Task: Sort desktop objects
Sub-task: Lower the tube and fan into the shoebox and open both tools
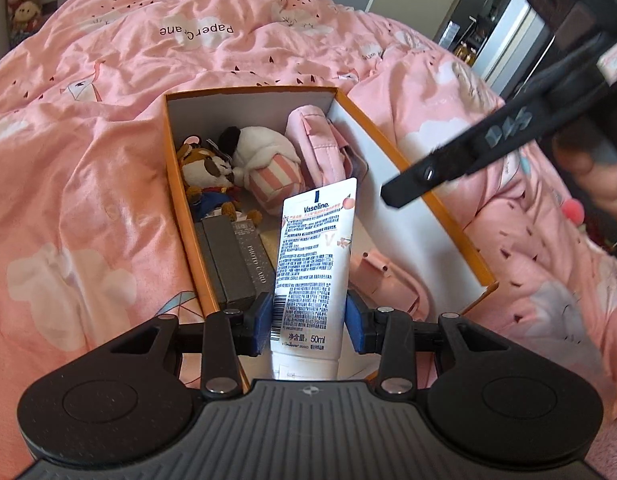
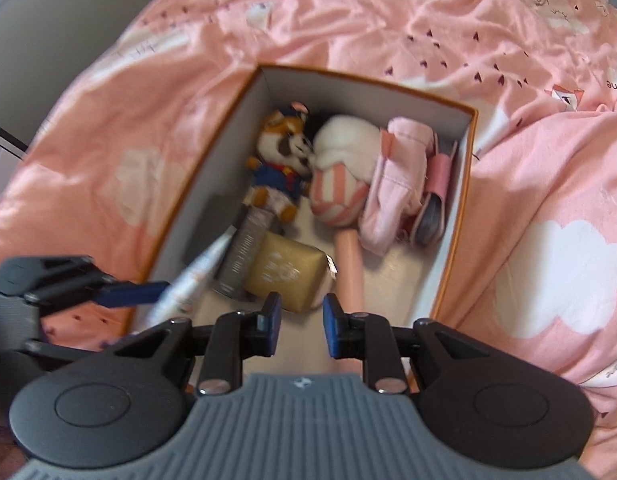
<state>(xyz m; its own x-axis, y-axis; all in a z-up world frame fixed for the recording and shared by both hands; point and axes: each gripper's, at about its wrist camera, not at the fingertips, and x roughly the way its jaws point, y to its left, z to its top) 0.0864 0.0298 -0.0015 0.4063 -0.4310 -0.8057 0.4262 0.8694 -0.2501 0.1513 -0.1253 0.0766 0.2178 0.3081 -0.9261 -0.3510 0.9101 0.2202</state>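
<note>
An orange-rimmed box point(image 1: 248, 90) with white walls lies on the bed. My left gripper point(image 1: 310, 320) is shut on a white Vaseline tube point(image 1: 316, 248), held upright over the near end of the box. The right wrist view shows that tube point(image 2: 196, 276) slanting in beside the left tool's blue finger point(image 2: 128, 294). My right gripper point(image 2: 302, 320) hovers above the box point(image 2: 368, 80) with its jaws open and nothing between them. Below it lie a gold box point(image 2: 284, 272) and a pink tube point(image 2: 348, 268).
The box also holds a red-panda plush point(image 1: 204, 168), a white striped plush point(image 1: 264, 160), a pink pouch point(image 1: 320, 148) and dark grey cartons point(image 1: 228, 264). A pink duvet point(image 1: 88, 160) surrounds it. The right tool's black linkage point(image 1: 468, 156) and a hand point(image 1: 600, 184) cross the upper right.
</note>
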